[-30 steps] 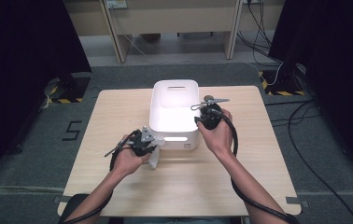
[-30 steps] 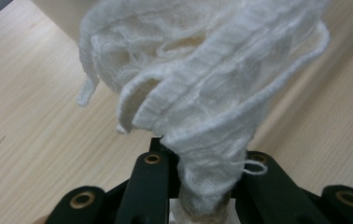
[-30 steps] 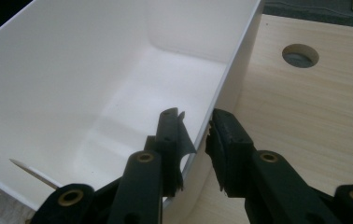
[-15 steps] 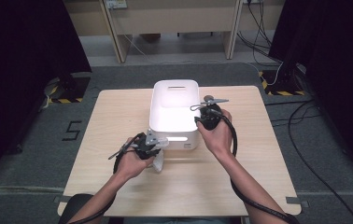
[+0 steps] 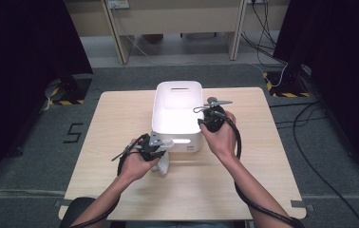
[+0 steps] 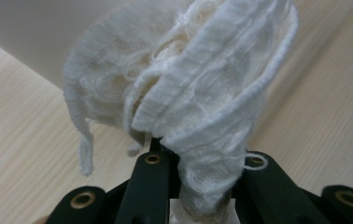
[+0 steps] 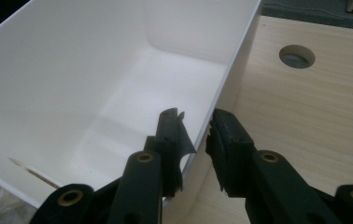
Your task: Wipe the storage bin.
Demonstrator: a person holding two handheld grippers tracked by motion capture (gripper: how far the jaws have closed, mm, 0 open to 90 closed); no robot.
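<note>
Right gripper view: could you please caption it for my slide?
Right gripper clamps the white bin's side wall, steadying it on the table.

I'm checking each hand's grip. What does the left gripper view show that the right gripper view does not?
Left gripper view: the left gripper shut on a bunched white knitted cloth, held above the table.

Right gripper view: the right gripper with its jaws astride the side wall of the white plastic bin, whose inside is empty, and a round hole in the tabletop.

Both: the light wooden table and part of the bin's wall.
</note>
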